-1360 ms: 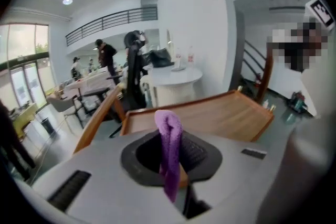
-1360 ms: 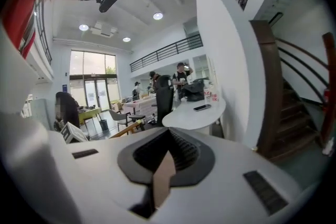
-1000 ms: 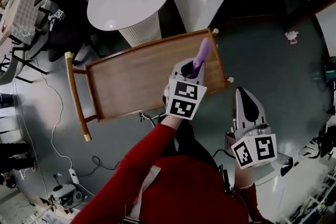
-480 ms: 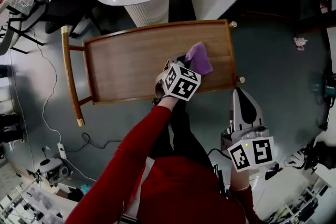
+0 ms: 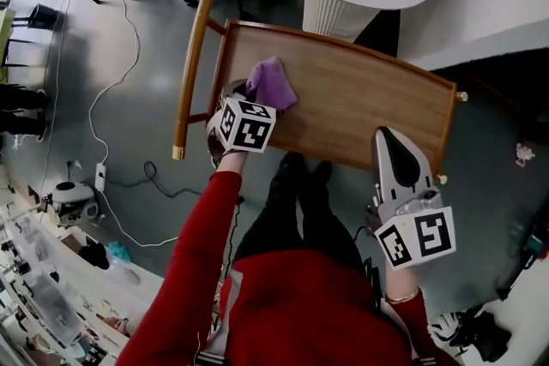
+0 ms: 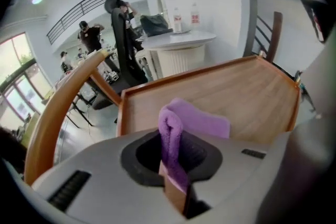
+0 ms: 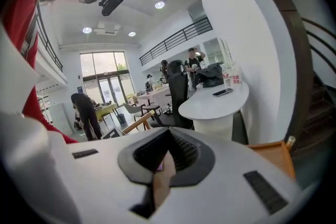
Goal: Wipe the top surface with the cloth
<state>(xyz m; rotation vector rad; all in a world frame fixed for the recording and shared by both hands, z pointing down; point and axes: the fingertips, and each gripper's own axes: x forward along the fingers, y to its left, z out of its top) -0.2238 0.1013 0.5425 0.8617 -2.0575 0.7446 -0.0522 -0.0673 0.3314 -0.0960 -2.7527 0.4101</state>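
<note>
Left tool (image 6: pixel 173 181) is clamped on a fold of the purple cloth (image 5: pixel 273 83). It's soft, terry-looking stuff, and the rest is bunched on the desk (image 5: pixel 369 107) at its 9 o'clock end, near the rounded wooden handle (image 5: pixel 190 69). The desk is warm wood grain with a raised rim. Right tool (image 7: pixel 160 178) has its jaws pressed together on nothing, by the desk's edge around 4 o'clock. The pinched fold only shows in the left gripper view; from the head view the marker cube covers it.

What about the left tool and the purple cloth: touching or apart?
Touching. The left gripper view shows the left tool shut on a fold of the purple cloth.
</note>
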